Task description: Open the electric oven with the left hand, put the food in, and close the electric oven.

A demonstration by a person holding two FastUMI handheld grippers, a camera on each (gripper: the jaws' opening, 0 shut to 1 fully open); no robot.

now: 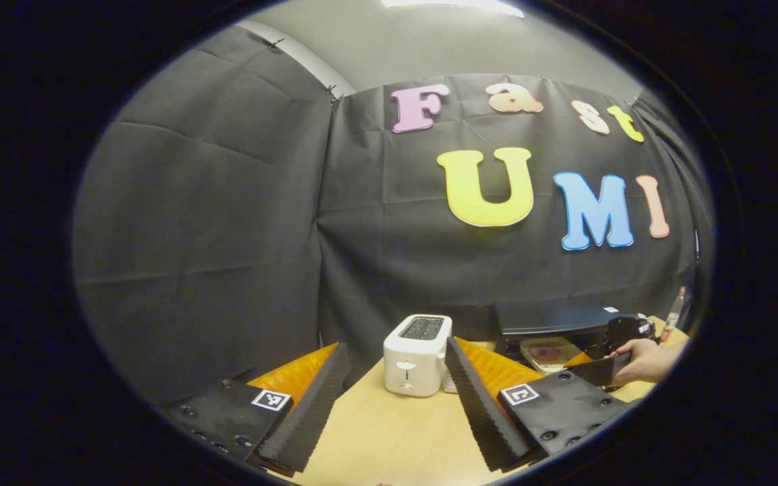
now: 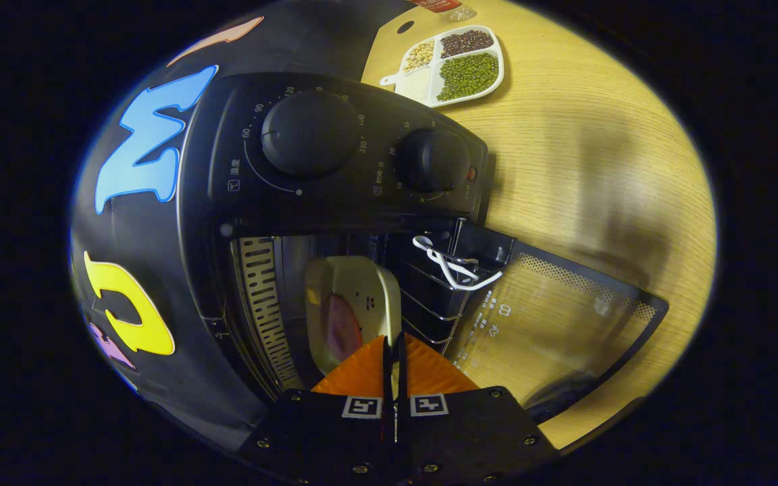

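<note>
The black electric oven (image 2: 335, 155) stands with its glass door (image 2: 551, 317) folded down flat onto the table. Inside its mouth sits a cream tray (image 2: 355, 290) carrying a pink slice of food (image 2: 342, 320). My right gripper (image 2: 394, 341) is shut on the tray's near rim. In the left gripper view the oven (image 1: 551, 317) is far right, the tray (image 1: 548, 354) lies in its opening, and a hand (image 1: 645, 361) holds the right gripper (image 1: 598, 370) at it. My left gripper (image 1: 396, 347) hangs open over the table, away from the oven, holding nothing.
A white toaster (image 1: 416, 354) stands straight ahead of the left gripper on the wooden table (image 1: 389, 425). A bottle (image 1: 674, 314) stands beyond the oven. A divided dish of beans (image 2: 456, 64) lies on the table past the oven's knob side. A white cord (image 2: 453, 263) hangs inside the oven.
</note>
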